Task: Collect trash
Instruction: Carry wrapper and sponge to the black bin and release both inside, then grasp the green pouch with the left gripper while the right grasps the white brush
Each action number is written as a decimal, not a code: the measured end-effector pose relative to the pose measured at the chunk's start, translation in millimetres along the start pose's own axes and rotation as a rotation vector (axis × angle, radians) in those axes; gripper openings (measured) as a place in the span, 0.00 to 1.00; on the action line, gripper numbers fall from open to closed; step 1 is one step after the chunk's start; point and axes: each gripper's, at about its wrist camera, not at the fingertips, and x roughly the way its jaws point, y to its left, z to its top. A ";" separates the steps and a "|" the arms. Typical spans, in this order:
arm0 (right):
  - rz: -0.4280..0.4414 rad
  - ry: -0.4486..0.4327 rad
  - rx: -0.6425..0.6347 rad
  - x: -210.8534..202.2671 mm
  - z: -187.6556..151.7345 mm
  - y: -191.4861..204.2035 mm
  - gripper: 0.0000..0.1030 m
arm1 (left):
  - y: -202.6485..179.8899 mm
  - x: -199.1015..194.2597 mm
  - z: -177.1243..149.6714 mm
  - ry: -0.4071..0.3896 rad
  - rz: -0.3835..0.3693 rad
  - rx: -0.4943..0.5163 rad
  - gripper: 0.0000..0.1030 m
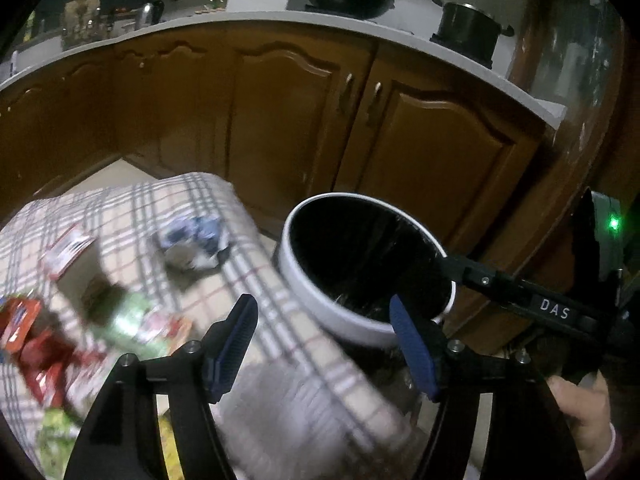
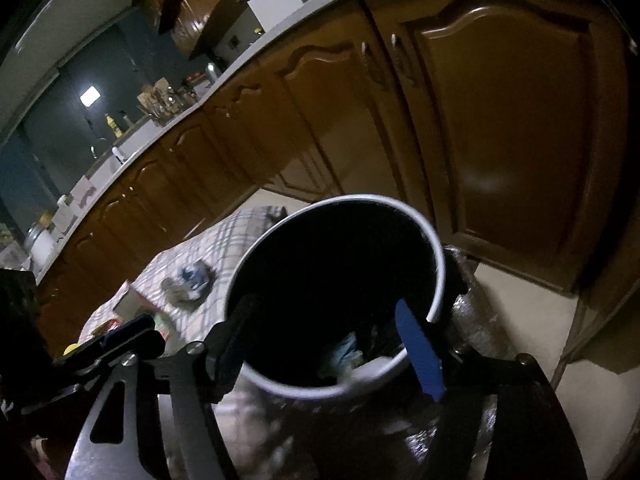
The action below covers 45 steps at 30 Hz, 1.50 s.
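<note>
**Both pairs of fingers empty over the bin; table not yet cleared**

Fingers on my left gripper [image 1: 322,344] stand wide apart with nothing between the blue pads. It hangs above the edge of the checked tablecloth [image 1: 192,204], angled down, with the white-rimmed trash bin [image 1: 320,300] just beyond its right-hand finger. Fingers on my right gripper [image 2: 328,346] are likewise spread, nothing pinched; it points straight into the mouth of the bin, whose rim in that view [image 2: 438,276] passes between them.

Done so far, as judged: the bin holds some waste. The right wrist view shows pale and bluish scraps [image 2: 352,358] lying at the bottom of the dark liner. How many pieces, I cannot tell.

Outstanding: several items lie on the cloth, well apart from the bin. A crumpled blue-and-white wrapper [image 1: 192,240] sits nearest the far end of the table. A red-and-white carton [image 1: 66,250] lies to its left. A cluster of red packets [image 1: 28,340] and a green wrapper [image 1: 132,320] lies nearer me, heavily blurred; their exact count is not readable. Something yellow-green shows at the lower left edge, unidentified.

Assessment: task partly complete, with more left than done. With both grippers free, either could go back to the cloth for the next piece, the left being nearer to it
</note>
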 end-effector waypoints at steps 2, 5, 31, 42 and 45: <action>0.010 -0.002 0.005 -5.6 -10.4 6.2 0.73 | 7.4 -12.7 -10.3 -0.007 0.012 -0.008 0.66; 0.029 0.000 0.011 -11.9 -24.0 15.7 0.74 | 21.3 -33.8 -28.2 -0.011 0.020 -0.039 0.66; 0.137 0.095 -0.062 -2.7 -107.6 117.2 0.75 | 91.6 -149.3 -100.0 -0.009 0.187 -0.231 0.66; 0.154 0.121 -0.068 18.5 -109.3 128.7 0.75 | 131.9 -150.3 -117.7 0.038 0.254 -0.295 0.66; 0.155 0.124 -0.068 21.5 -110.3 130.3 0.75 | 142.5 -144.1 -126.9 0.074 0.250 -0.344 0.66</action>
